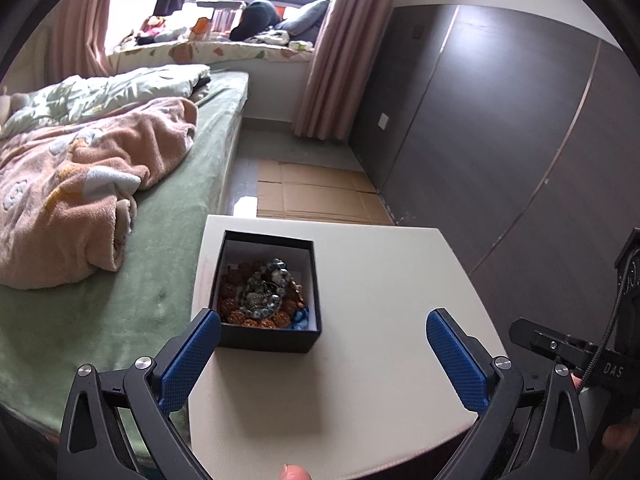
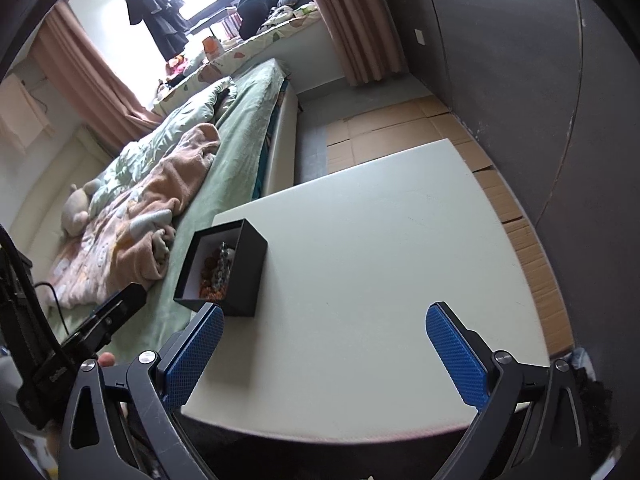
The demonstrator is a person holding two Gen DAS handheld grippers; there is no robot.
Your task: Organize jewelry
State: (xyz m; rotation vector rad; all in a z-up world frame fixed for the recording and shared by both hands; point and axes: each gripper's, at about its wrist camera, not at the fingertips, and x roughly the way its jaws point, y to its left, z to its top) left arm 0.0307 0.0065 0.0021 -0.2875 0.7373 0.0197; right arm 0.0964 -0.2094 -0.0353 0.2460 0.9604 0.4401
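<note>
Bedside white tabletop (image 1: 360,360), green bed alongside. Item: open black cardboard box (image 1: 267,292) of tangled beaded jewelry (image 1: 260,294), at table's left edge. Left gripper (image 1: 323,334): released, box just ahead-left, nearer. Right gripper (image 2: 325,330): released, box farther left.

One black jewelry box (image 1: 267,336), lid off. One tangled heap of beaded jewelry (image 1: 262,294) inside; separate pieces not countable. One white table (image 1: 360,380). Two grippers: left gripper (image 1: 323,319), right gripper (image 2: 325,316), two blue-padded fingers each. One bed (image 1: 100,300), one pink blanket (image 1: 68,192), two curtains.
</note>
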